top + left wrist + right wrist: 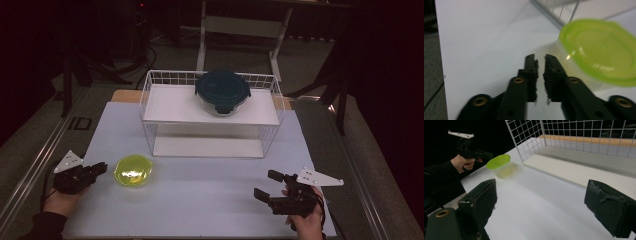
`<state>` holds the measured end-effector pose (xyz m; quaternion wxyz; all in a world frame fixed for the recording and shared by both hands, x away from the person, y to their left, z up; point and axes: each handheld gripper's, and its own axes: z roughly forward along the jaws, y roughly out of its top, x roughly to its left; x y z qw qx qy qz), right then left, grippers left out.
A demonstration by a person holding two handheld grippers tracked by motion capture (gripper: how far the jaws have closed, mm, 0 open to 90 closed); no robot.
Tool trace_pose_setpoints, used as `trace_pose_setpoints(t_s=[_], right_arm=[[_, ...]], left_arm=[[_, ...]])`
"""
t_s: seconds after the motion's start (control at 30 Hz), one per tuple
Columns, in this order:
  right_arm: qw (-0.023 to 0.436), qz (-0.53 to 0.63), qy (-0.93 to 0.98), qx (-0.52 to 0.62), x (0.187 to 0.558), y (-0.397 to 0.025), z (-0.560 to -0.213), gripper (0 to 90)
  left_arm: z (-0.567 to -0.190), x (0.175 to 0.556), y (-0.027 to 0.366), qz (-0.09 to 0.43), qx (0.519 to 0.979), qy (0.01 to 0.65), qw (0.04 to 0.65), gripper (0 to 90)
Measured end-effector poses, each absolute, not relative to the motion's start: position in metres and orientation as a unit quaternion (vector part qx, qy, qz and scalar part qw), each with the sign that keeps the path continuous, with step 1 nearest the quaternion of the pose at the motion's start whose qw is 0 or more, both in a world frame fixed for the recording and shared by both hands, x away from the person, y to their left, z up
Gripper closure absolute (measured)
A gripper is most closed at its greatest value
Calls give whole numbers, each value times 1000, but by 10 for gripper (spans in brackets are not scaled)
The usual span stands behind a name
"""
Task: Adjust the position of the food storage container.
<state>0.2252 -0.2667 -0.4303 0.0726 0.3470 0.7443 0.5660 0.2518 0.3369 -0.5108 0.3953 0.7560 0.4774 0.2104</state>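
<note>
Two containers are seen on the counter (pixel 200 195): the dark-lidded bowl (pixel 222 91) atop the wire shelf (pixel 210 112), the green-lidded tub (pixel 133 170) unlifted beside the nearly closed, empty left claw (pixel 101 167), the right claw (pixel 268 184) wide and empty.

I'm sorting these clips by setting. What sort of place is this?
Probably a lab or recording workspace, not a home kitchen: a white table in a dark room, a wire rack staged with a lidded container, and bare desk frames behind.
</note>
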Motion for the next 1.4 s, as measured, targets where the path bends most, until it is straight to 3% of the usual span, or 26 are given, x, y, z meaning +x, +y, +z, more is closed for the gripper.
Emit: trace_pose_setpoints(t_s=[0.13,0.53,1.4], right_arm=[[69,572,741,345,225,-267,-430,106],[66,571,741,347,225,-267,-432,107],[57,575,738,348,225,-267,-432,108]], left_arm=[[-519,255,331,190,776,470,377,889],[-534,264,310,152,799,449,369,892],[-528,271,256,114,825,391,392,892]])
